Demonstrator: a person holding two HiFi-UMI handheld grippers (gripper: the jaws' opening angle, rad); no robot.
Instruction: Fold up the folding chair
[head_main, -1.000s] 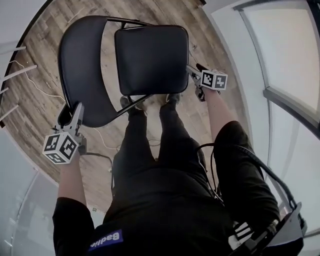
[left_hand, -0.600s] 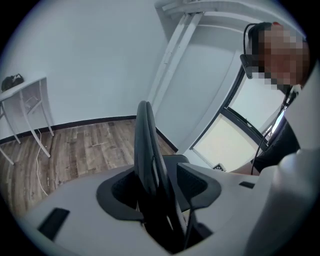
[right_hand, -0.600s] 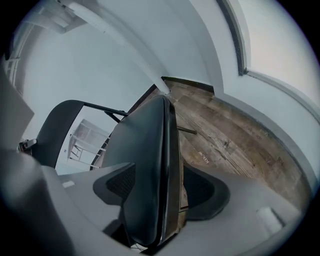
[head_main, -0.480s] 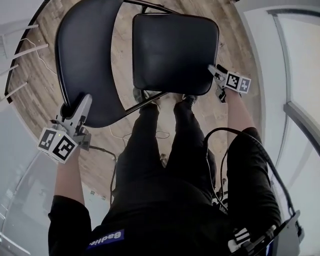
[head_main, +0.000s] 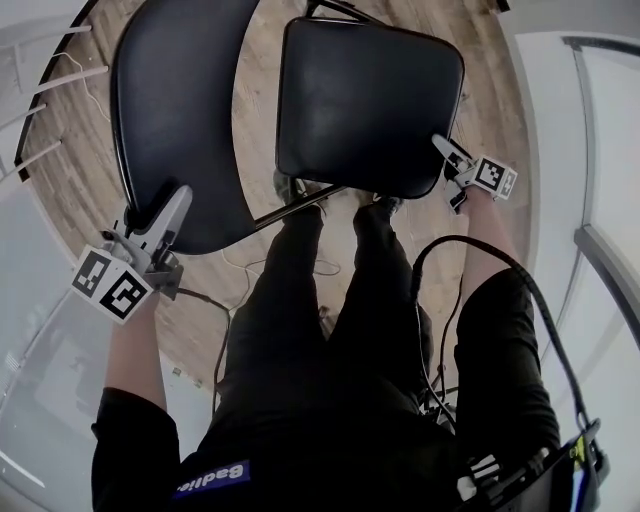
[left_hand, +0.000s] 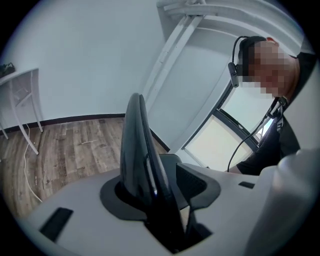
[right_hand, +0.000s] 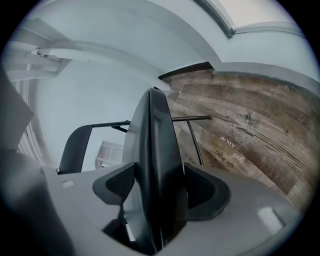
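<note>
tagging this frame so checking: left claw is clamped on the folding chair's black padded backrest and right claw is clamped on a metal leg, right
Not the leg: the right claw is clamped on the edge of the black padded seat, as the right gripper view shows. The left claw is on the black padded backrest, as you said.

Light: bright, soft, even daylight; source: window (head_main: 605, 130) at right (pane blown out to white).
Shadows: faint, diffuse on floor (head_main: 257, 130).
Tone: chair (head_main: 370, 110) near-black, little detail, slight sheen.
Distortion: strong fisheye, straight lines bowed, dark round vignette in all views.
Focus: gripper views soft up close.
</note>
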